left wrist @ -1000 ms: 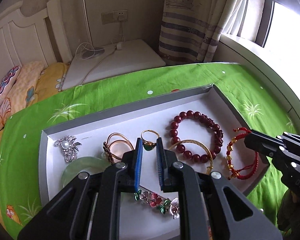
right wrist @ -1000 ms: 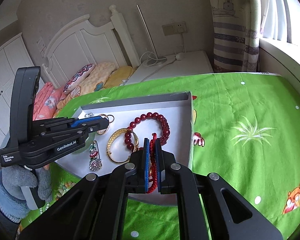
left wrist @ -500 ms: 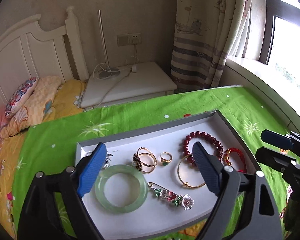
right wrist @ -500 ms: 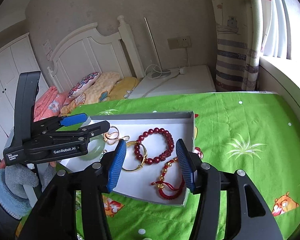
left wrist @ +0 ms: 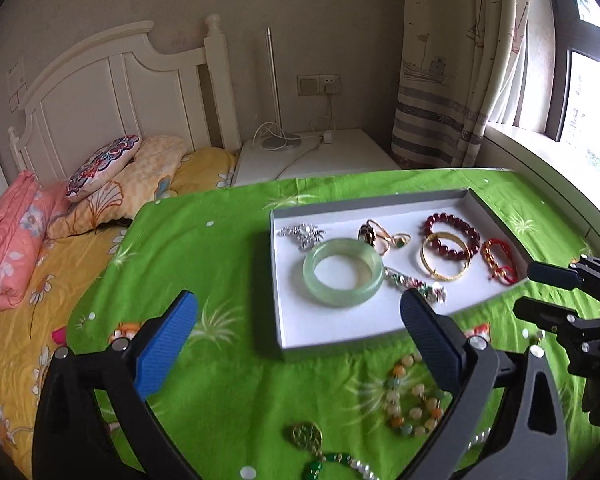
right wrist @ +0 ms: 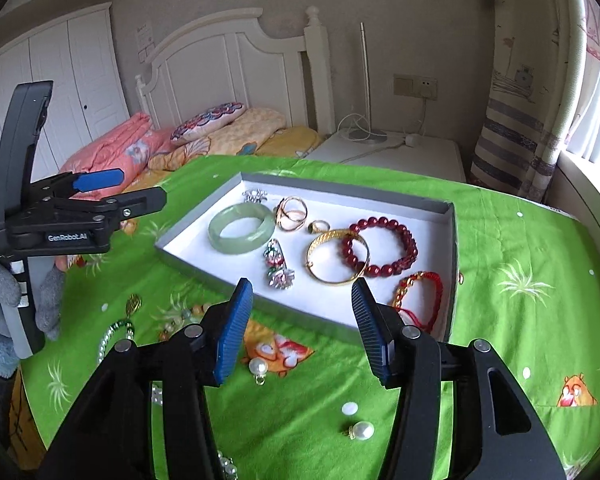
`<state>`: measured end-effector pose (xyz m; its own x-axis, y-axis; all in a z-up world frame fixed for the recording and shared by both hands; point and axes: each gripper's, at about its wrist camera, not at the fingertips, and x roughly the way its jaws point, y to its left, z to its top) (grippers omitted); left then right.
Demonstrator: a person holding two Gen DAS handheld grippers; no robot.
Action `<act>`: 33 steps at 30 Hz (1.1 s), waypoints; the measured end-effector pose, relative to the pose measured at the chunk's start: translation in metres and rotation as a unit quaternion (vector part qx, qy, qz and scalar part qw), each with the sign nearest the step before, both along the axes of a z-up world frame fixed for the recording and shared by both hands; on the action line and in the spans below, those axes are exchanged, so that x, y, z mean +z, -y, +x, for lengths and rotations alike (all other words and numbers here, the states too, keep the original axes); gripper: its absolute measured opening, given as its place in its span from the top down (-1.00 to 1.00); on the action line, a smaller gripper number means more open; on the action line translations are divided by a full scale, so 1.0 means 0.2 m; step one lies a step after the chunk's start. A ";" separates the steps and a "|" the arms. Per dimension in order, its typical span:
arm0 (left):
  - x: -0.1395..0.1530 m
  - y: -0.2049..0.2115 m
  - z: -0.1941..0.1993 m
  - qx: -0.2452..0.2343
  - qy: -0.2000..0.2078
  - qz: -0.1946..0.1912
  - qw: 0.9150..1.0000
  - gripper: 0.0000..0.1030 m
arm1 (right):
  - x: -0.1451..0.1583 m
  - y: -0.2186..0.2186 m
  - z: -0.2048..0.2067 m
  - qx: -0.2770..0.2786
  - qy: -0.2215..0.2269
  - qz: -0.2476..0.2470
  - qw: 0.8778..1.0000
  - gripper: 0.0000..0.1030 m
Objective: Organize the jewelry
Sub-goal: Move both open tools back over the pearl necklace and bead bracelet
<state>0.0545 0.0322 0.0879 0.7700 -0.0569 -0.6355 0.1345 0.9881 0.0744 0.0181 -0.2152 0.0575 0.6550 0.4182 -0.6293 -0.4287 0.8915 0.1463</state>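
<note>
It was a bedroom in a home. A white panelled headboard (left wrist: 112,92) stood against a plain wall, with a patterned cushion (left wrist: 102,168) and a folded pink quilt (left wrist: 8,236) at the head of the bed (left wrist: 40,292). A green sheet (left wrist: 204,264) printed with cartoon animals covered the near part. Beside the bed sat a white nightstand (left wrist: 332,154) under a wall socket (left wrist: 319,85), next to a striped curtain (left wrist: 444,80) and a window (left wrist: 592,112). White wardrobe doors (right wrist: 60,80) lined 1 side.

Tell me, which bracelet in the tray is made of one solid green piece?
The pale green jade bangle is: a smooth, thick, unbroken ring. The dark red bracelet is beaded and the gold bangle is thin metal.
</note>
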 end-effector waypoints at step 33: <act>-0.32 -0.51 -0.44 0.081 -0.065 -0.137 0.985 -0.95 | -0.18 -0.63 -0.23 0.146 -0.039 -0.102 0.983 0.01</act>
<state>-0.0335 0.1342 0.0243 0.6959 -0.1227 -0.7076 -0.0367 0.9779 -0.2057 -0.0280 -0.0897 0.0208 0.4719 0.4421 -0.7628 -0.6658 0.7458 0.0203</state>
